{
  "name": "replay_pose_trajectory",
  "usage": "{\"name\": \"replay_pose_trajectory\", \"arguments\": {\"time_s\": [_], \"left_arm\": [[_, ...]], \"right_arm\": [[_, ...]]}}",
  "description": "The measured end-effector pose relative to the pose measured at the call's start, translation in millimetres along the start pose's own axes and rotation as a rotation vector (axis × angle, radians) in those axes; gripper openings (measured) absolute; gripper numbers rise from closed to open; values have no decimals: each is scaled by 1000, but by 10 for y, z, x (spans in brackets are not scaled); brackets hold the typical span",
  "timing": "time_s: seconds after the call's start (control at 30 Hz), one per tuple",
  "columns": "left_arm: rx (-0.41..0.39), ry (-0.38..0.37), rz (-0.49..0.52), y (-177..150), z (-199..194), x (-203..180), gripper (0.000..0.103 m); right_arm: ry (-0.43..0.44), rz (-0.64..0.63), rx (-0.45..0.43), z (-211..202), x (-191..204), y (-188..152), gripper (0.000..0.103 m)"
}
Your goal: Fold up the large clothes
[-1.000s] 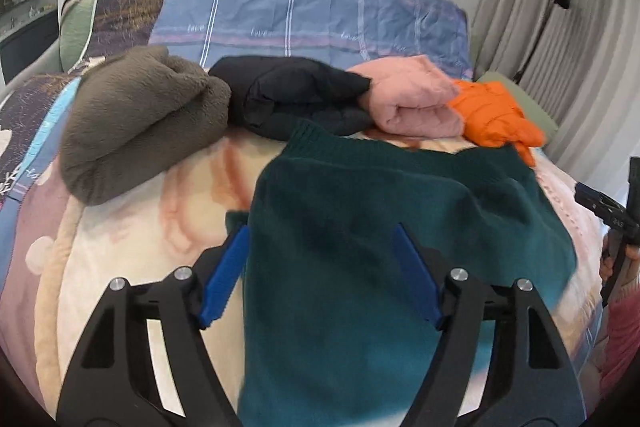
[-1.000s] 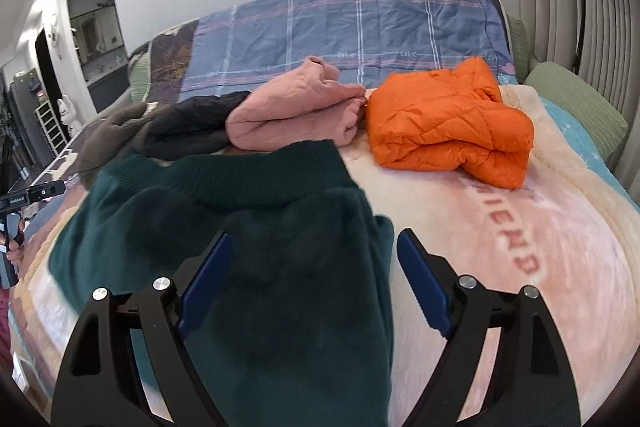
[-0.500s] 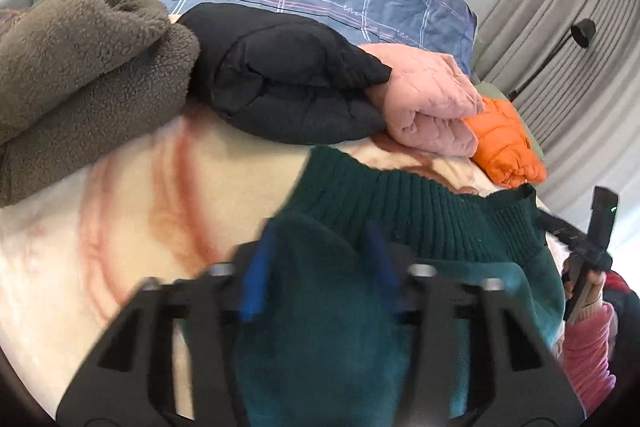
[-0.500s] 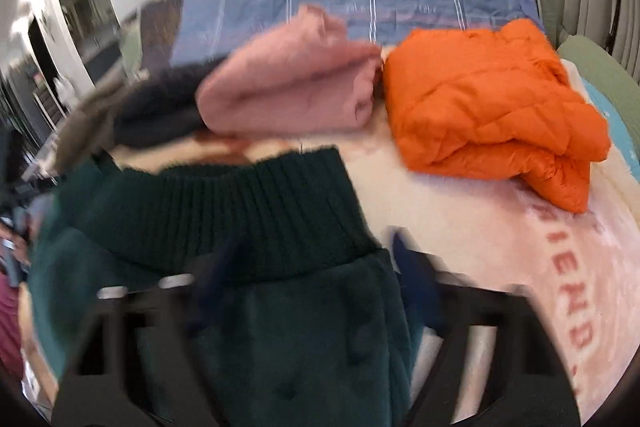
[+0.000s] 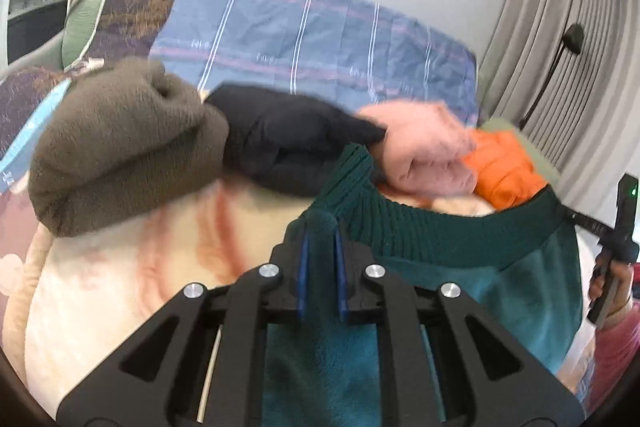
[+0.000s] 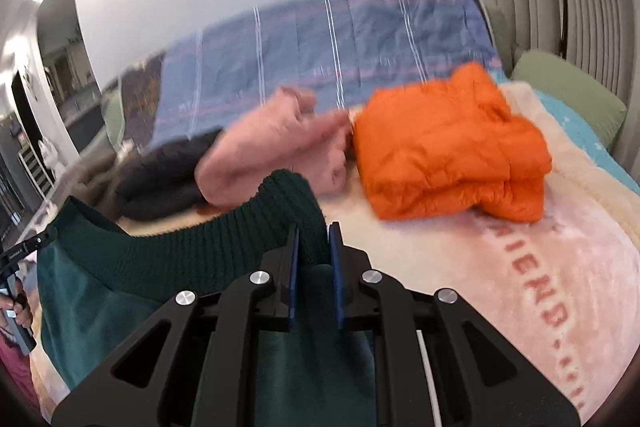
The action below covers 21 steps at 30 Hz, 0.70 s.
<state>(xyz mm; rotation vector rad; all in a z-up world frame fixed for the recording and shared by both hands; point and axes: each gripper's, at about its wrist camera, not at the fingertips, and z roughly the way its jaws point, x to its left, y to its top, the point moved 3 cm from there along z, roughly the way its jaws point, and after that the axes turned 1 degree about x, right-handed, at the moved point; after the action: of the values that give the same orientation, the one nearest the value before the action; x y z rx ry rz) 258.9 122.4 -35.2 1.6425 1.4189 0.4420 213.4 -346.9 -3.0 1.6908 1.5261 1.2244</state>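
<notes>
A dark green garment with a ribbed hem [image 5: 440, 239] lies on the bed and is lifted at both top corners. My left gripper [image 5: 320, 247] is shut on its left corner, near the ribbed band. My right gripper [image 6: 312, 243] is shut on its right corner [image 6: 296, 203], the ribbed band stretching away to the left [image 6: 160, 251]. The hem sags between the two grippers. The right gripper shows at the right edge of the left wrist view [image 5: 612, 239], and the left one at the left edge of the right wrist view [image 6: 20, 255].
Folded clothes lie in a row at the back of the bed: a brown fleece [image 5: 120, 151], a black piece [image 5: 288, 147], a pink piece [image 6: 276, 155] and an orange puffer jacket [image 6: 452, 147]. A blue plaid cover [image 5: 312, 43] lies behind them. Curtains [image 5: 580, 27] hang on the right.
Both grippers went from open above the green garment to shut on its top corners. They have lifted the ribbed hem off the bed.
</notes>
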Motion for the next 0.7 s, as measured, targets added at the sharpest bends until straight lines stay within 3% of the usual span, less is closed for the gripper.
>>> {"name": "replay_pose_trajectory", "arguments": {"time_s": [0.07,0.1,0.17,0.2,0.23,0.3,0.37,0.5,0.53,0.6,0.67,0.7], "left_arm": [[-55,24,29,93,-174,-86,11],[-78,43,40,141,-240,-120,11],[-75,92,60,198,-216,-145,11],[-57,126,62,201,-131,-129,11],[1,174,61,162,79,-83,11],[126,245,70,-4,494,15,12],[275,276,116,-352,966,51,15],[244,373,269,-370,972,-165,14],[246,384,289,-356,965,-188,15],[250,383,290,-314,932,-174,20],[222,344,220,-244,785,-130,30],[201,314,173,-215,690,-101,45]], "right_arm": [[-5,4,-54,-125,9,54,11],[-28,1,-86,-168,10,95,5],[-134,-8,-124,-154,-23,149,0],[-188,-8,-116,-13,-82,167,0],[-183,16,-80,118,-128,143,0],[-88,121,55,473,-288,-31,0],[-68,131,86,557,-300,-184,0],[-58,-36,29,299,19,-183,2],[-57,-67,26,263,80,-145,9],[-66,-112,26,186,187,-102,70],[-67,-122,57,238,156,-78,86],[-55,-108,121,358,71,-102,86]]}}
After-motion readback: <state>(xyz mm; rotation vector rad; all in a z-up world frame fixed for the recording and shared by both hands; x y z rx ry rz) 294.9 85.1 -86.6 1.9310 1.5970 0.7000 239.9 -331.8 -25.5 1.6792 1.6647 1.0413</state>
